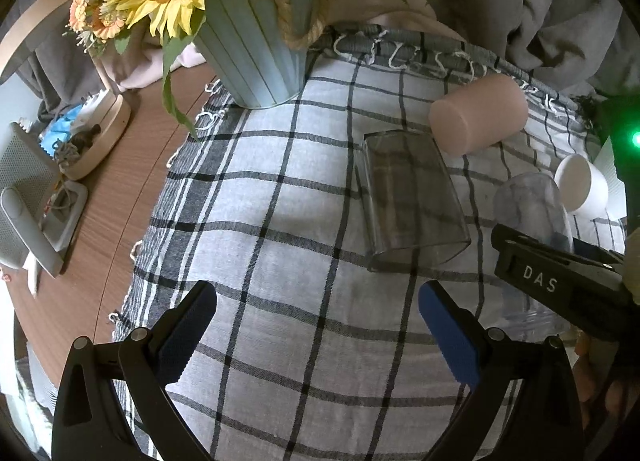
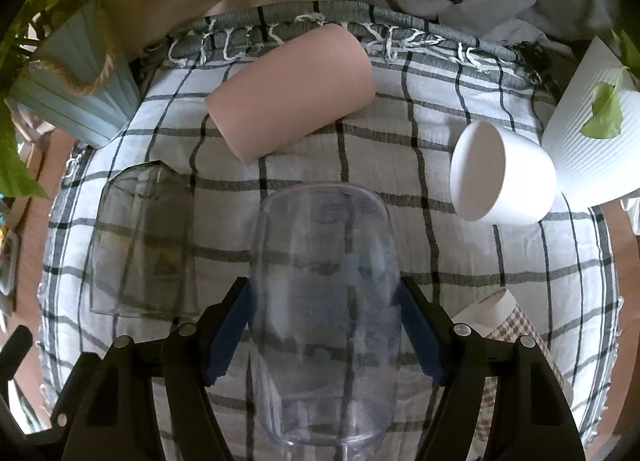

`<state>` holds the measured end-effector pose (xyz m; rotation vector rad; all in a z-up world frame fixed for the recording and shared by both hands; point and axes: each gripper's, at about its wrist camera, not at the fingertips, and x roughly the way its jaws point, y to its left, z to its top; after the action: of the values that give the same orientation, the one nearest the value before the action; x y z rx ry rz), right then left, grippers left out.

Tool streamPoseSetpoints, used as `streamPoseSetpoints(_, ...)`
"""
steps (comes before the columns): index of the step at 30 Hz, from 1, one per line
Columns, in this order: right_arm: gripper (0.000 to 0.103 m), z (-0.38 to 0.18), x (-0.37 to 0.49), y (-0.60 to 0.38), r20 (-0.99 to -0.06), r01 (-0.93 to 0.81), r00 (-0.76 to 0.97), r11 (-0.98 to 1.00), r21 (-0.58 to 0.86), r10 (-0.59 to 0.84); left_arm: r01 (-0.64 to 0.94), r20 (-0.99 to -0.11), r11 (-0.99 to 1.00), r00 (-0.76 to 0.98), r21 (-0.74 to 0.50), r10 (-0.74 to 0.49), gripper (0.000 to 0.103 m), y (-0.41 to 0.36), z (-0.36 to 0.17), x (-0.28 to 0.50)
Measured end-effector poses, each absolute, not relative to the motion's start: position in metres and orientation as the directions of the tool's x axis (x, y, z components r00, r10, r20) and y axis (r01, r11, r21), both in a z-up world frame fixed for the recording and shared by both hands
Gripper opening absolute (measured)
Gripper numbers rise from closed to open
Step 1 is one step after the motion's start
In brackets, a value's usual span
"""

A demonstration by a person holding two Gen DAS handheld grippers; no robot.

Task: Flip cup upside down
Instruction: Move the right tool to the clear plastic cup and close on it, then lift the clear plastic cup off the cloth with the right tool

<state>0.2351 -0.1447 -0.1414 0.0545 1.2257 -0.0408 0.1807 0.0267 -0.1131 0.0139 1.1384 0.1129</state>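
My right gripper (image 2: pixel 324 325) is shut on a clear plastic cup (image 2: pixel 324 281), pads on both its sides, base pointing away from the camera. The same cup (image 1: pixel 532 205) shows in the left wrist view beside the right gripper's finger (image 1: pixel 560 277). A smoky glass tumbler (image 2: pixel 144 241) stands upside down to its left, also in the left wrist view (image 1: pixel 412 197). A pink cup (image 2: pixel 292 93) lies on its side at the back. A white cup (image 2: pixel 500 173) lies tilted at the right. My left gripper (image 1: pixel 316 325) is open and empty above the checked cloth.
A checked cloth (image 1: pixel 280 221) covers the round wooden table (image 1: pixel 120 189). A pale blue flower bucket (image 1: pixel 256 45) with sunflowers stands at the back left. A ribbed white pot (image 2: pixel 592 113) stands at the right. A tray of clutter (image 1: pixel 92 133) is at the left.
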Motion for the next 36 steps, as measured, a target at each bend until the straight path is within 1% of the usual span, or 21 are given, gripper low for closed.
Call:
streamPoseSetpoints(7, 0.072, -0.143, 0.236, -0.142, -0.941, 0.058, 0.337, 0.998, 0.01, -0.01, -0.083, -0.902, 0.994, 0.42, 0.078, 0.106, 0.103, 0.028, -0.112, 0.181)
streamPoseSetpoints(13, 0.072, -0.135, 0.227, -0.147, -0.938, 0.09, 0.346, 0.995, 0.052, 0.017, -0.072, -0.893, 0.994, 0.437, 0.082, 0.105, 0.103, 0.031, -0.104, 0.174)
streamPoseSetpoints(23, 0.072, -0.091, 0.176, -0.141, -0.906, 0.144, 0.42, 0.983, 0.111, 0.04, -0.029, -0.888, 0.997, 0.453, 0.077, 0.082, 0.103, 0.045, -0.089, 0.152)
streamPoseSetpoints(29, 0.072, -0.07, 0.143, -0.13, -0.896, 0.161, 0.442, 0.98, 0.114, 0.032, -0.018, -0.892, 0.999, 0.45, 0.041, 0.045, 0.103, 0.059, -0.083, 0.132)
streamPoseSetpoints(32, 0.072, -0.065, 0.126, -0.128, -0.901, 0.176, 0.434, 0.979, 0.102, 0.016, -0.005, -0.895, 1.0, 0.446, 0.022, 0.022, 0.103, 0.06, -0.082, 0.12)
streamPoseSetpoints(36, 0.072, -0.071, 0.111, -0.125, -0.915, 0.191, 0.403, 0.978, 0.088, 0.004, 0.026, -0.896, 0.999, 0.442, 0.047, 0.031, 0.103, 0.057, -0.085, 0.106)
